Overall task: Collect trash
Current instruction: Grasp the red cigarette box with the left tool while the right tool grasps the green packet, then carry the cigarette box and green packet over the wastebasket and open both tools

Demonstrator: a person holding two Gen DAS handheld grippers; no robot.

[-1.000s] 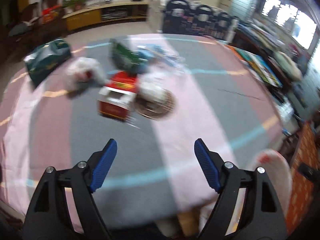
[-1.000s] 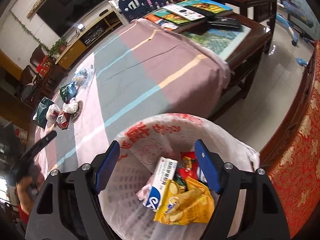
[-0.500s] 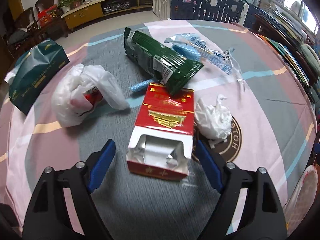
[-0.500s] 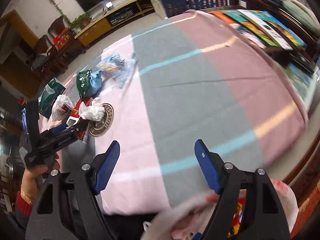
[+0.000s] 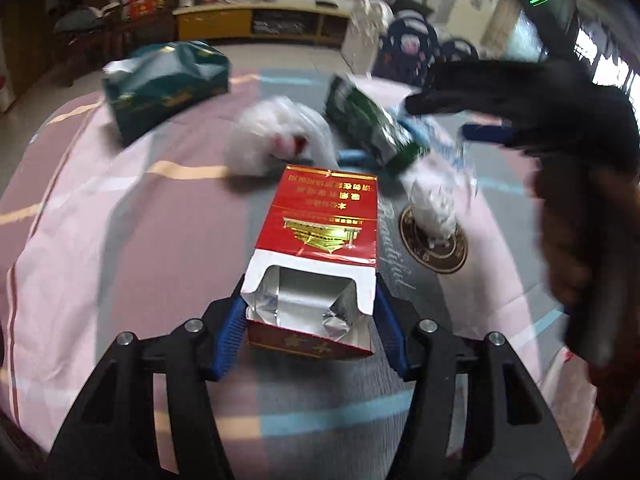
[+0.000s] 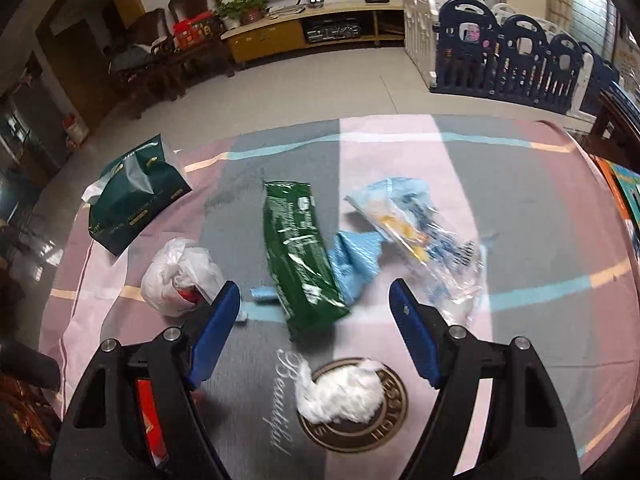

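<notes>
Left gripper (image 5: 310,330): blue pads pinching the open end of the red cigarette carton (image 5: 320,256), one pad on each side wall. Carton is empty, foil lining showing; it looks lifted off the striped tablecloth (image 5: 120,240), though I cannot be sure.

Landmark: the round brown coaster (image 6: 394,404) printed or laid on the cloth.

- On the coaster: crumpled white tissue wad (image 6: 340,394), sitting between and just ahead of the right gripper (image 6: 314,330), whose pads are spread wide and hold nothing.
- Just beyond the coaster: green snack wrapper (image 6: 298,256), lying flat, its near end close to the coaster rim.
- Beyond, right of the wrapper: blue torn plastic (image 6: 354,260) touching it, then a clear printed bag (image 6: 424,232).
- Left of the coaster: knotted white plastic bag (image 6: 180,276) with something red inside.
- Far left: dark green tissue pack (image 6: 136,196), well apart from the coaster; may not be trash.

Step in hand, as I judge it: carton grasped, ready to carry to the bin; no bin in view. Right side is lining up its pick. Next move calls for lowering onto the tissue wad and closing gently, since it is soft and light.
</notes>
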